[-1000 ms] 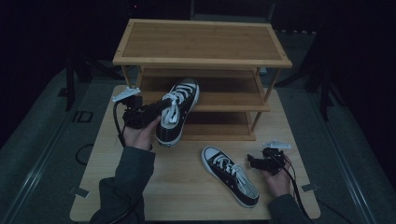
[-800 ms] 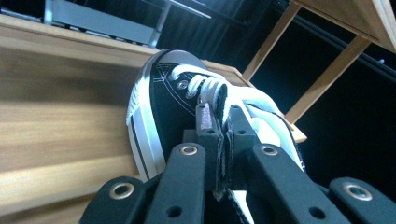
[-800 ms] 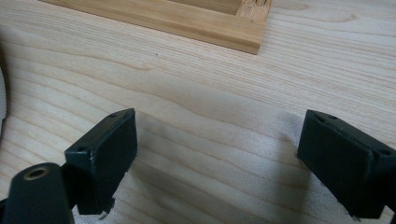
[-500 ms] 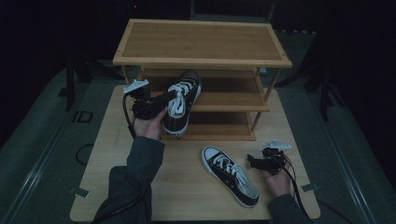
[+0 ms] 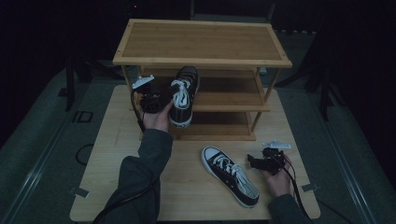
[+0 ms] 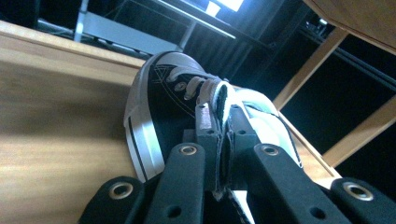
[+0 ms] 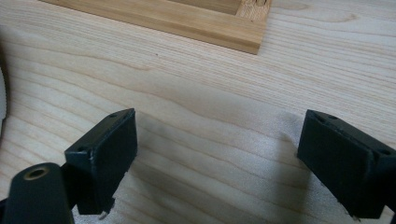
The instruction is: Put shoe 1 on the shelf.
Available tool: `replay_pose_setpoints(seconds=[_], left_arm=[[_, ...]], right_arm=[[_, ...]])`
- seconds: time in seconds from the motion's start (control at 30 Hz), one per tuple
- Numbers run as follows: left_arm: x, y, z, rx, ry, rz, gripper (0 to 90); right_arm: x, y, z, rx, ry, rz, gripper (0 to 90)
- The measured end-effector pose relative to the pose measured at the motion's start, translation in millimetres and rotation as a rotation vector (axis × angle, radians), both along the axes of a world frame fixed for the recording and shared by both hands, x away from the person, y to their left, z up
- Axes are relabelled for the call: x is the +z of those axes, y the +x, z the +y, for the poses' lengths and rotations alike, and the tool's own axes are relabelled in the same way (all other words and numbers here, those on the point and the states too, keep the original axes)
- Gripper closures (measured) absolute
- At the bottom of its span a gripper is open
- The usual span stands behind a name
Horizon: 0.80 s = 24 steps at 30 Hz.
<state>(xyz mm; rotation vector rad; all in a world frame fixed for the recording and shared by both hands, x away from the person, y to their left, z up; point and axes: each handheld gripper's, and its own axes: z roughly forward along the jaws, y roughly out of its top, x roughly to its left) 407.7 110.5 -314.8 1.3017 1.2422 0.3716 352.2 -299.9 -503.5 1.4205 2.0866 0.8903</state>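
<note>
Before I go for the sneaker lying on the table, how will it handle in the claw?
The sneaker on the table looks like soft canvas, so its collar will probably fold under the pinch. Its loose white laces may snag. The rubber sole likely grips the table, so pushing could pivot it. The right claw stands open beside it.

My left gripper (image 5: 161,99) raised forward with jaws clamped together, my right gripper (image 5: 254,162) low, jaws wide apart

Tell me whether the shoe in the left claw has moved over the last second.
Yes. The held shoe has gone up and forward toward the rack, its toe now at the middle shelf.
</note>
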Motion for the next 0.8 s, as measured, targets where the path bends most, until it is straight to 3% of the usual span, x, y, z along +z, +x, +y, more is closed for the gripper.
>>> replay_pose_setpoints(seconds=[0.1,0.27,0.47,0.5,0.53,0.8], left_arm=[[-0.4,9.4,-3.2,0.021,0.011,-0.004,86.6],[-2.4,23.2,-4.5,0.043,-0.022,-0.004,86.4],[-6.5,35.5,-8.7,0.023,-0.005,-0.003,86.2],[-7.0,36.6,-9.7,0.022,-0.011,-0.002,86.2],[-6.8,39.1,-13.8,0.051,-0.046,-0.005,86.2],[-6.1,54.4,-14.3,0.058,-0.020,0.007,86.3]], right_arm=[[0.0,0.0,0.0,0.000,0.000,0.000,11.4],[0.0,0.0,0.1,0.000,0.000,0.000,11.4],[0.0,0.0,0.1,0.001,0.000,0.000,11.4],[0.0,0.0,0.1,0.001,0.000,0.000,11.4],[0.0,0.0,0.1,0.001,0.000,0.000,11.4],[0.1,-0.1,0.2,0.003,0.000,0.001,11.4]])
